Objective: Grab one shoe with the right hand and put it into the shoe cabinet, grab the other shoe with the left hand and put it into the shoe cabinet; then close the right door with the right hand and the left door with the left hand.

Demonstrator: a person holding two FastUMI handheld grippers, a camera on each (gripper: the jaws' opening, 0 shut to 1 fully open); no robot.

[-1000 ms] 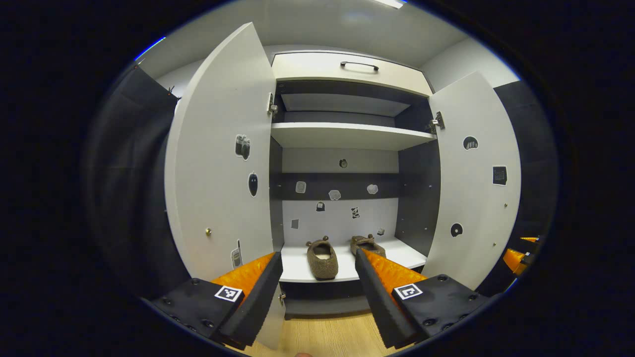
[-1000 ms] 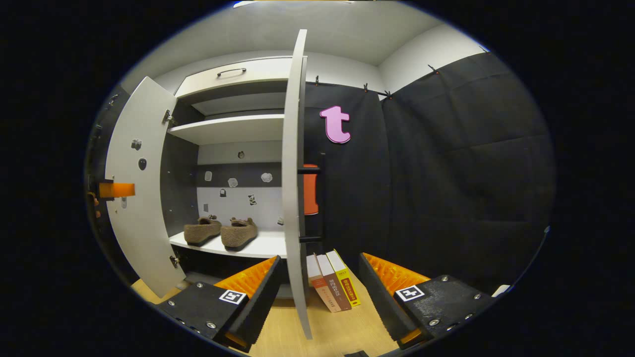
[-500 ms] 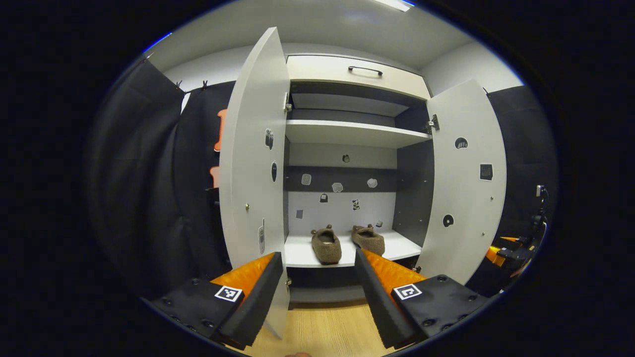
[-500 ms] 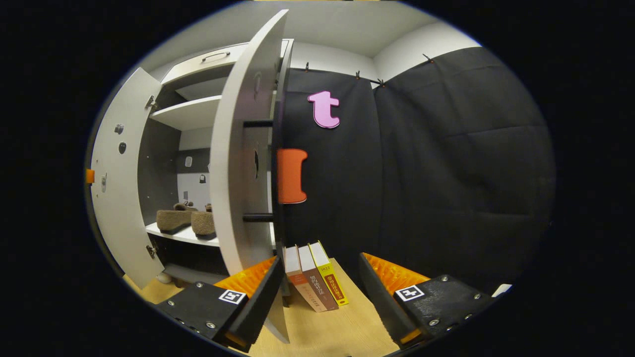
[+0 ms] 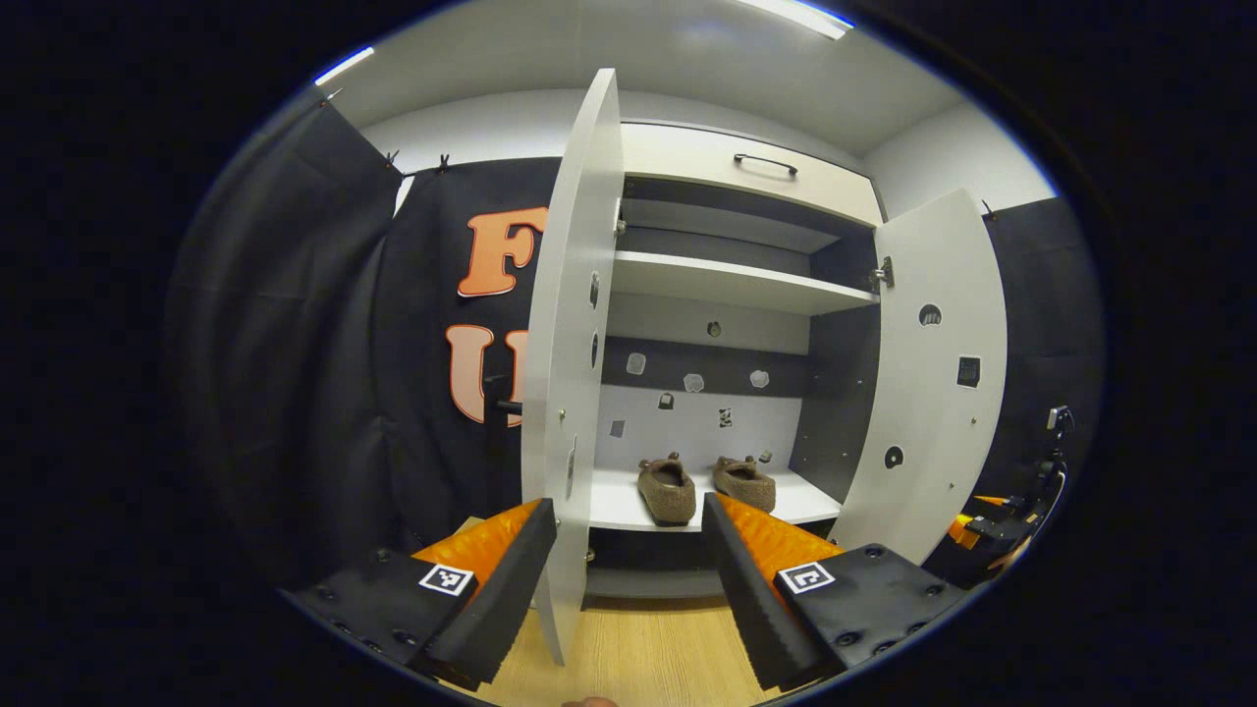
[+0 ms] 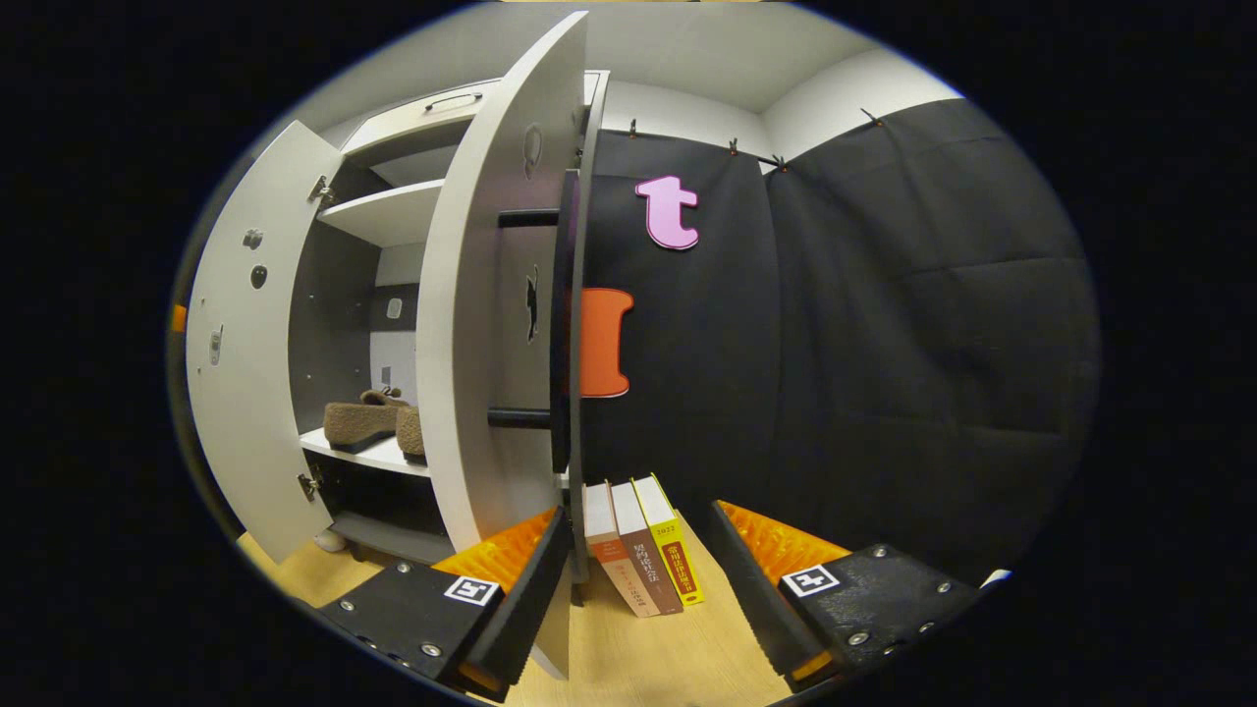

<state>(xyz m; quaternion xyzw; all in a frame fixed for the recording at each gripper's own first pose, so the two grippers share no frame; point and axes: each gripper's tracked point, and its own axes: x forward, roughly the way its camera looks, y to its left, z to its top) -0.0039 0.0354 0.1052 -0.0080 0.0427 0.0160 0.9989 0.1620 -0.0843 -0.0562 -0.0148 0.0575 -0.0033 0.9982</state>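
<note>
Since both shoes (image 5: pixel 687 486) already sit on the cabinet's lower shelf at centre frame, the doors remain: stiff, light hinged panels, best pushed near the free edge. Right door (image 6: pixel 471 324) and left door (image 5: pixel 574 344) stand ajar; right hand-held gripper (image 6: pixel 638 565) and left hand-held gripper (image 5: pixel 628 555) gape empty.

Right hand-held gripper (image 6: pixel 633 579) is spread wide, nothing between its fingers, sitting just in front of the right door's (image 6: pixel 471 334) lower edge. The door's black bar handle (image 6: pixel 562 324) faces the camera side. Two brown shoes (image 6: pixel 358 424) rest on the cabinet's lower shelf (image 6: pixel 368 454). Three books (image 6: pixel 640 558) lean on the wooden floor (image 6: pixel 678 658).
</note>
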